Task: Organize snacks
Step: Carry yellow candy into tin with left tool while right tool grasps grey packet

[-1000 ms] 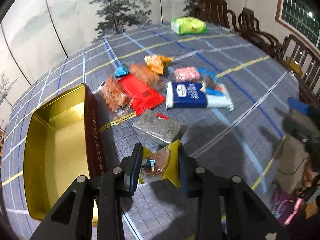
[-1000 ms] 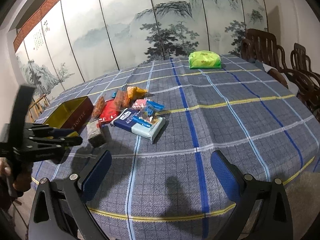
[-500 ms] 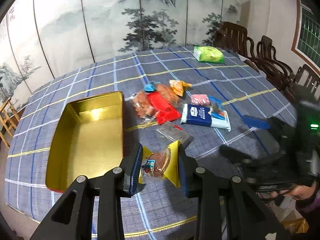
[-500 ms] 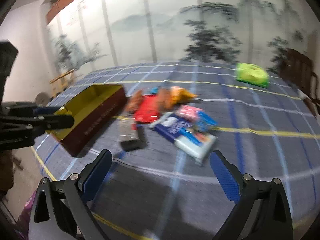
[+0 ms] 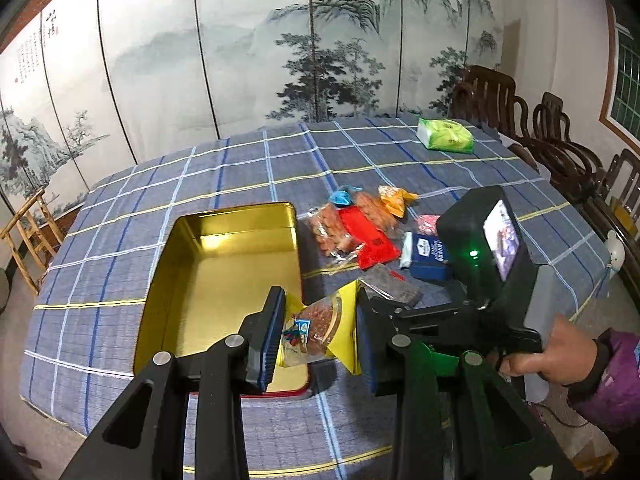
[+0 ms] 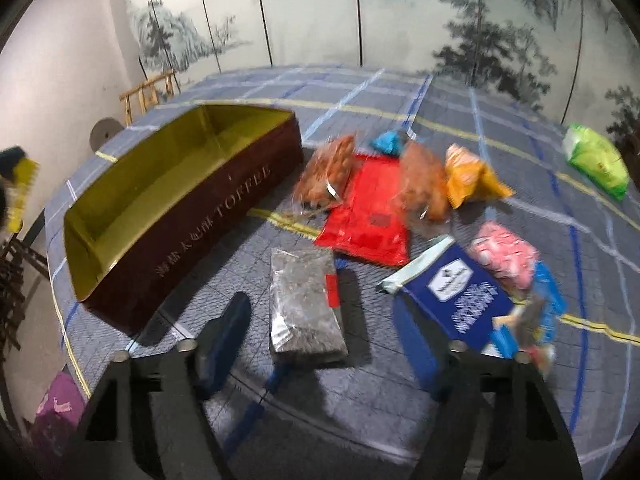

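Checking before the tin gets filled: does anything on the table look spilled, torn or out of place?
Nothing looks spilled or torn. Only the green packet lies alone, far from the snack pile beside the empty tin.

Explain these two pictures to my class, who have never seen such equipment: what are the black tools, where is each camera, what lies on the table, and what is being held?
There is no robot here. A person holds a two-fingered grabbing tool in each hand, and a wide-angle camera on each tool looks along its fingers.

The left tool's view shows the left gripper squeezing a yellow snack packet above the open gold-lined tin. The person's hand holds the right tool there.

The right tool's view shows the right gripper, whose fingers have just been closing around a silvery dark packet on the checked tablecloth; they are not yet pressing it.

Also lying there: a red packet, a blue pack, an orange bag, pink sweets and, farther off, a green pack.
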Tool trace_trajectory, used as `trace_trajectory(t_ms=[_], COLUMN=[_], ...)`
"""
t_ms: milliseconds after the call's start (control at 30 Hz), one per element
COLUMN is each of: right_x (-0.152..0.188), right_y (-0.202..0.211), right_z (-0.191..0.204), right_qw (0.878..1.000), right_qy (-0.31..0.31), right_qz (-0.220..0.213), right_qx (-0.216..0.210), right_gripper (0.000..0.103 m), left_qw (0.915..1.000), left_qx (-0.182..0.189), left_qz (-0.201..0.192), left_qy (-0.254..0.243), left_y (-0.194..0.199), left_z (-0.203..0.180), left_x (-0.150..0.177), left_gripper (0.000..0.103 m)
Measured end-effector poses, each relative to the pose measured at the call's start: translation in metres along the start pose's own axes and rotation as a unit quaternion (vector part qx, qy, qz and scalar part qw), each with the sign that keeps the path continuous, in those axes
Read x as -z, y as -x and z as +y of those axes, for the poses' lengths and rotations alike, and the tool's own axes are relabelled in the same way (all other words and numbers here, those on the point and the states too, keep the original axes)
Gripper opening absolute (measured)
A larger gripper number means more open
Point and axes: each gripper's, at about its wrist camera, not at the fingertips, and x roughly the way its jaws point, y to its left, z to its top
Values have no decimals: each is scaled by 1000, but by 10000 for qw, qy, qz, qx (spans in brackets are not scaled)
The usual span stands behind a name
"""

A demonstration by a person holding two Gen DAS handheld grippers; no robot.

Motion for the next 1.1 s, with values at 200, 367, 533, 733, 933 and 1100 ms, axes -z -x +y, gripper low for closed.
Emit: trace_trajectory(t_ms=[200, 367, 533, 733, 933, 1100], right_x=[-3, 2, 28, 43, 40, 32], right_y=[-14, -1, 31, 68, 89, 93], right_z=[7, 6, 1, -10, -15, -12], right_qw=[9993, 10000, 9988, 9965, 9948, 9941], right_qy=[254, 50, -279, -442, -505, -518], right_qz=[144, 6, -397, -707, -871, -943], right_qx=[254, 57, -22, 68, 155, 135], right_gripper=[36, 36, 36, 36, 36, 36], left_qw=[9998, 9994, 9988, 9972, 9945, 9917], left_qx=[-83, -244, -469, -716, -929, -1085], left_qz=[-5, 18, 102, 198, 459, 676], left_qy=[178, 233, 137, 118, 150, 96], left_y=[-1, -9, -32, -71, -122, -154], left_z=[19, 35, 53, 80, 106, 118], left_x=[-1, -4, -13, -28, -41, -49], left_gripper=[30, 30, 30, 30, 30, 31])
